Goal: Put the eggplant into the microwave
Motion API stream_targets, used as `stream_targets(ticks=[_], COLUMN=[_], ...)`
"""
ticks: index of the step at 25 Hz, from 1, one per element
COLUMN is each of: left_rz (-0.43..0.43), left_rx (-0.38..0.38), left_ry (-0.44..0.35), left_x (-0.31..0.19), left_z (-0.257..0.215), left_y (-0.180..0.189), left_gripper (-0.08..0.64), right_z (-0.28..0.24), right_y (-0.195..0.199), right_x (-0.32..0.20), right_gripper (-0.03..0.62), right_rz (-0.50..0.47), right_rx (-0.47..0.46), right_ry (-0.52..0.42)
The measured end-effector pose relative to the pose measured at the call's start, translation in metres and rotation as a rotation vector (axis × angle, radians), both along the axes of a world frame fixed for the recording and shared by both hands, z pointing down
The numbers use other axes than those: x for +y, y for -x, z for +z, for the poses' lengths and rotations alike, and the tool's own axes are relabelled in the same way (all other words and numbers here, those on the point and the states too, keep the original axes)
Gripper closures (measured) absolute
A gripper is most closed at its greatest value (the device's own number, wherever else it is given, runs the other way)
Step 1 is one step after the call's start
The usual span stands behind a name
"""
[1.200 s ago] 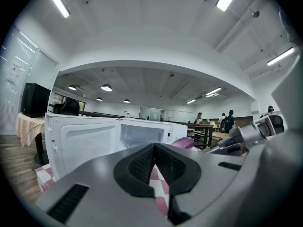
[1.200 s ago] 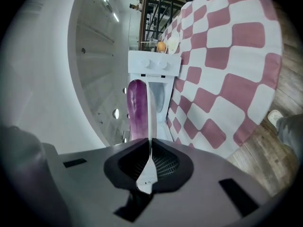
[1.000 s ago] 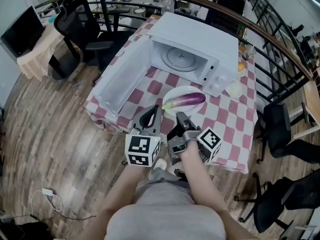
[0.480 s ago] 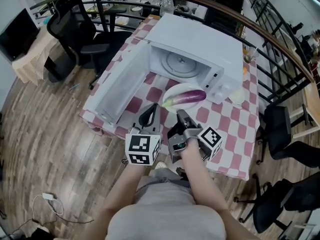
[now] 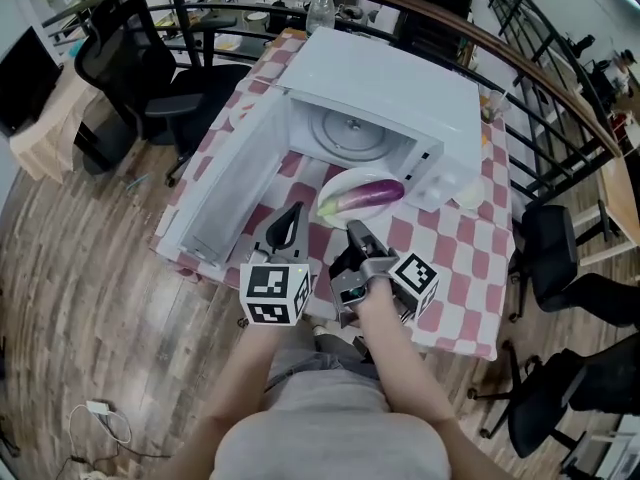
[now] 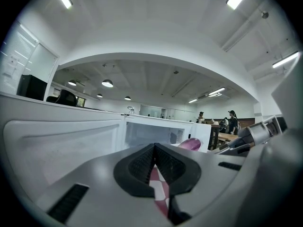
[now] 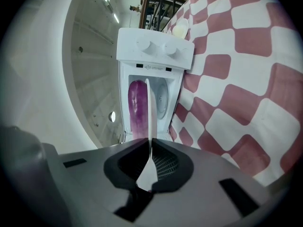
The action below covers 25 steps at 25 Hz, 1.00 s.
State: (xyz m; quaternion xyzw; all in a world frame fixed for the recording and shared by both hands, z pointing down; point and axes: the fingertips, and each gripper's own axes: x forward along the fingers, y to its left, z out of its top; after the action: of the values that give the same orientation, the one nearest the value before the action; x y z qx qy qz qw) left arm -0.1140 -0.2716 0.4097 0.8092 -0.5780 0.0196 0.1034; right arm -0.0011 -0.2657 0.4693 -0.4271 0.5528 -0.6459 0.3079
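The purple eggplant lies on a white plate on the checked table, just in front of the open white microwave. Its door is swung out to the left and the glass turntable shows inside. My right gripper is shut on the plate's near rim. In the right gripper view the rim runs edge-on between the jaws, with the eggplant beside it and the microwave behind. My left gripper hovers beside it, shut and empty, pointing at the microwave; the eggplant shows to its right.
A small pale dish sits right of the microwave and a bottle stands behind it. Black office chairs stand left and right of the table. A curved railing runs behind.
Both grippers have moved forward toward the microwave. The plate with the eggplant has come along with the right gripper and now lies closer to the opening.
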Motion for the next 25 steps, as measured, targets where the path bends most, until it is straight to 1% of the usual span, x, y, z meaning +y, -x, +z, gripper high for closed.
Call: stream_targets(ticks=[5, 12, 18, 22, 25], left_rz=[0.050, 0.134, 0.170, 0.194, 0.214], left_rx=[-0.005, -0.002, -0.015, -0.001, -0.005], left_ry=[-0.004, -0.011, -0.020, -0.007, -0.005], left_x=[-0.018, -0.039, -0.057, -0.066, -0.072], left_z=[0.004, 0.016, 0.029, 0.040, 0.046], left_y=[-0.002, -0.009, -0.004, -0.004, -0.007], left_gripper=[0.557, 0.557, 0.557, 0.557, 0.557], right_z=[0.007, 0.025, 0.040, 0.051, 0.059], right_y=[-0.002, -0.002, 0.001, 0.005, 0.007], right_x=[-0.016, -0.044, -0.079, -0.097, -0.109], right_gripper=[0.555, 0.555, 0.555, 0.555, 0.555], right_rz=[0.053, 0.102, 0.131, 0.140, 0.143], right_rx=[-0.005, 0.019, 0.021, 0.011, 0.008], right_ry=[-0.012, -0.008, -0.015, -0.012, -0.008])
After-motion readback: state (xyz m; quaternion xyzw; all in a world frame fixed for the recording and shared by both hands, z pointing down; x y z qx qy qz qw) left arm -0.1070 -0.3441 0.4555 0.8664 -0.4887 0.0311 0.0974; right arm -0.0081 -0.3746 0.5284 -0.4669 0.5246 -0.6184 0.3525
